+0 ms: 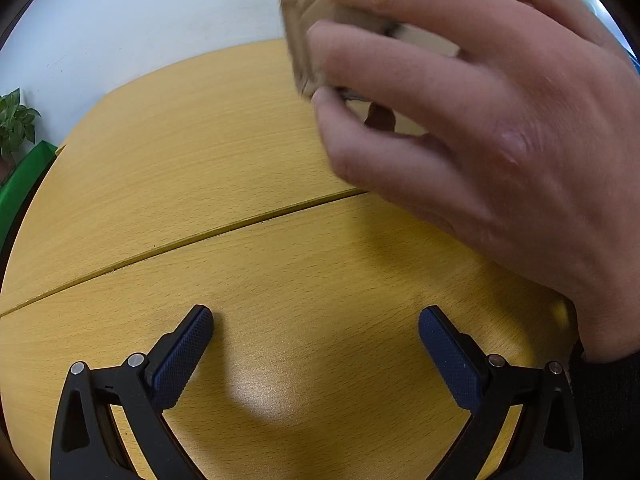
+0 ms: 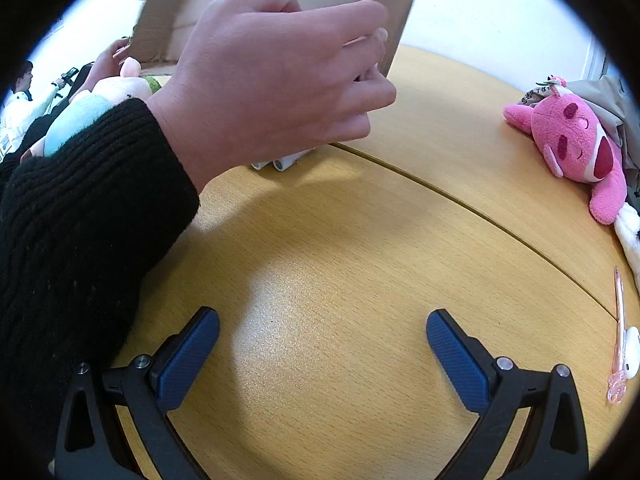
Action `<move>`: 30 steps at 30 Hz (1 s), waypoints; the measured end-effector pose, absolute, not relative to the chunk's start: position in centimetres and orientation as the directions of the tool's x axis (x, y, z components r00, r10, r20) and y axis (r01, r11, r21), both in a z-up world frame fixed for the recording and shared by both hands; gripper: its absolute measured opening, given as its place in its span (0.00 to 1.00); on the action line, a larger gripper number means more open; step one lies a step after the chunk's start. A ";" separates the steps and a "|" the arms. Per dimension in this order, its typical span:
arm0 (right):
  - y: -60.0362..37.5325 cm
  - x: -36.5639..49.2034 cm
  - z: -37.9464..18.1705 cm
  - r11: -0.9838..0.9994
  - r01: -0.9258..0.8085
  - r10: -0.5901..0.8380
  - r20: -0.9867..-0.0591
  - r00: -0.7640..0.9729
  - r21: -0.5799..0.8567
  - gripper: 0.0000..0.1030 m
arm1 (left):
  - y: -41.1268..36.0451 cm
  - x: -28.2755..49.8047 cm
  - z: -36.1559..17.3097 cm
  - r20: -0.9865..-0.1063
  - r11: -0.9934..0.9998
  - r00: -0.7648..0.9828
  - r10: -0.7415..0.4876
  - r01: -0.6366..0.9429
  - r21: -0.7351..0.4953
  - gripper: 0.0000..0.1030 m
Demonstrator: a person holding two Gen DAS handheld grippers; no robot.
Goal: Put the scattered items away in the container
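Both the left gripper (image 1: 316, 354) and right gripper (image 2: 322, 356) gape empty above the table (image 2: 340, 280), where one hand (image 2: 272, 88) tips one cardboard box (image 2: 200, 8) beside one pink plush (image 2: 576, 148) lying sideways and one pen (image 2: 619, 332) pointing away.

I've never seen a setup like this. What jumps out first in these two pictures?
A bare hand in a black knitted sleeve fills both views, gripping a cardboard box at the far side of the wooden table. A bright pink plush toy lies at the table's right edge, with a pink pen nearer the camera. Both the left gripper and right gripper hang open and empty.
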State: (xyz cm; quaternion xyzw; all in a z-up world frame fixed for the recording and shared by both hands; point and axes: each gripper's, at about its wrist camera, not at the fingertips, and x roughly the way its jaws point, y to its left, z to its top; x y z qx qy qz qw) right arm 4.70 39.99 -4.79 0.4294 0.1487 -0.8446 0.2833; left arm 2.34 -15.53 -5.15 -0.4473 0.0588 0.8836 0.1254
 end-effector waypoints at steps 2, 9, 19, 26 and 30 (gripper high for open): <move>40.0 4.7 -4.8 -0.795 0.606 -0.351 -0.810 -0.471 -0.008 1.00 | -15.6 2.3 -5.1 -0.805 -0.962 -0.568 0.169 -0.274 -0.008 1.00; 39.9 4.7 -4.8 -0.795 0.606 -0.351 -0.810 -0.470 -0.008 1.00 | -15.4 2.3 -5.1 -0.805 -0.962 -0.568 0.169 -0.274 -0.008 1.00; 39.9 4.7 -4.7 -0.795 0.606 -0.351 -0.810 -0.470 -0.007 1.00 | -15.3 2.4 -5.1 -0.806 -0.961 -0.568 0.169 -0.275 -0.008 1.00; 39.9 4.7 -4.7 -0.795 0.606 -0.351 -0.810 -0.470 -0.007 1.00 | -15.3 2.4 -5.1 -0.806 -0.962 -0.568 0.169 -0.275 -0.008 1.00; 39.9 4.6 -4.7 -0.795 0.606 -0.351 -0.810 -0.470 -0.007 1.00 | -15.3 2.3 -5.1 -0.806 -0.961 -0.568 0.169 -0.275 -0.008 1.00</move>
